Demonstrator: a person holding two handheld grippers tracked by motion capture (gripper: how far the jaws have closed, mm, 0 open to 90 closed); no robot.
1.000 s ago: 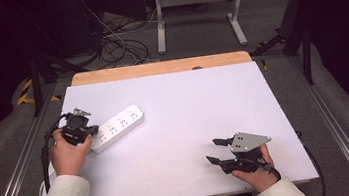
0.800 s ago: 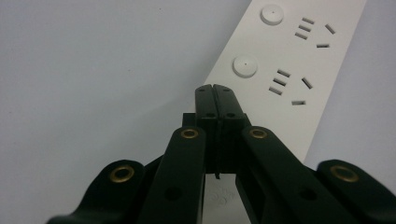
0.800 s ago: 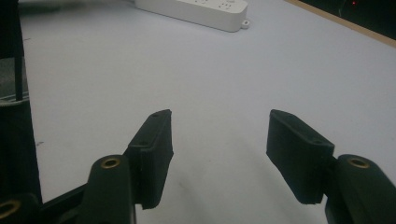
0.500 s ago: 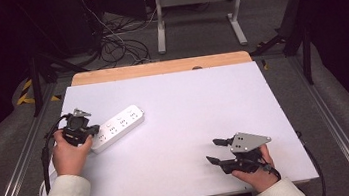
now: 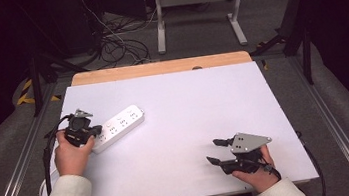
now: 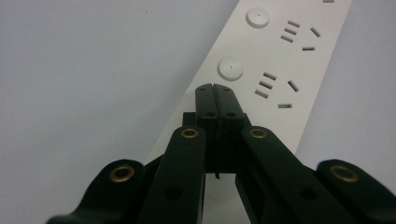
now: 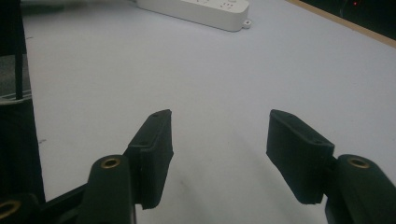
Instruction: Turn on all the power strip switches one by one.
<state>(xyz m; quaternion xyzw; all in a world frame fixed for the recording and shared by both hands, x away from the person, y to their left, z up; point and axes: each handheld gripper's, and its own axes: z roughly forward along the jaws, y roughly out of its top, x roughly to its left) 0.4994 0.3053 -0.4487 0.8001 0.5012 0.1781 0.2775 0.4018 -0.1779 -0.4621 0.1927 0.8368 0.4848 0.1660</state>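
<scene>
A person works two hand-held grippers at a white table [image 5: 181, 127]. The left gripper [image 5: 81, 129], at about nine o'clock on the tabletop, has its jaws pressed flat together with nothing between them; its tips [image 6: 216, 89] rest over the near end of a white power strip [image 5: 115, 128], just short of a round white button [image 6: 230, 68] beside a set of socket slots [image 6: 275, 88]. The strip lies slantwise on the table's left half, running from the left hand [image 5: 71, 156] toward one o'clock. The right gripper [image 5: 219, 150], near the front edge at about five o'clock and well apart from the strip, rests with its jaws spread and empty over bare tabletop, pointing toward nine o'clock. Compared with the frames of the previous second, nothing has shifted: both hands, both grippers and the power strip keep the same places.
</scene>
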